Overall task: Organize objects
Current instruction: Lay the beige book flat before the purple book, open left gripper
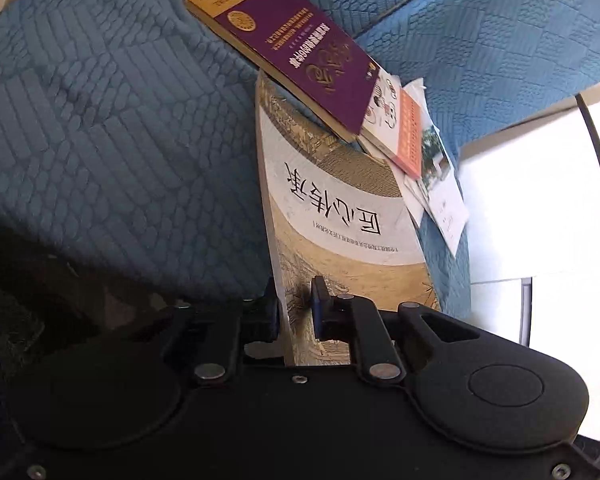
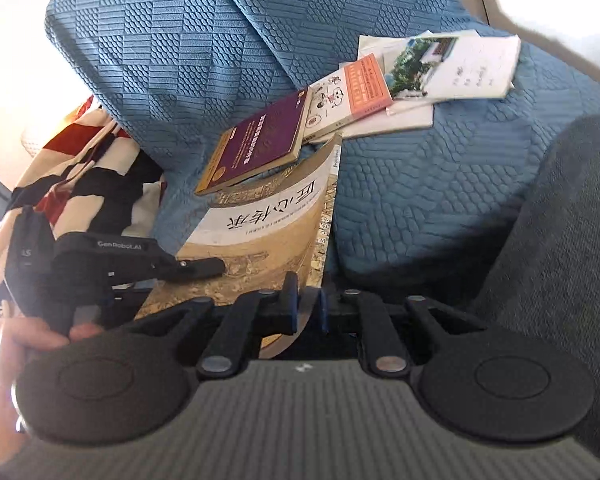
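While both tools [image 1: 296,304] [image 2: 308,304] clamp it, the tan book [image 2: 260,236] carries a purple book [image 2: 256,144].

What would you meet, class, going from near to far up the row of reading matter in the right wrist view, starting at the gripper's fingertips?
Right gripper → large tan book → purple book → white cartoon-cover book with orange band → photo booklet.

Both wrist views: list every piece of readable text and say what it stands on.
"匠心传承": on the large tan and white book, printed big on its white band.
"GenRobot.AI": on the black left tool, in the right wrist view.
Purple and gold book: gold title and small lines, too blurred to read.
Orange and white cartoon booklet and white papers: print too small to read.
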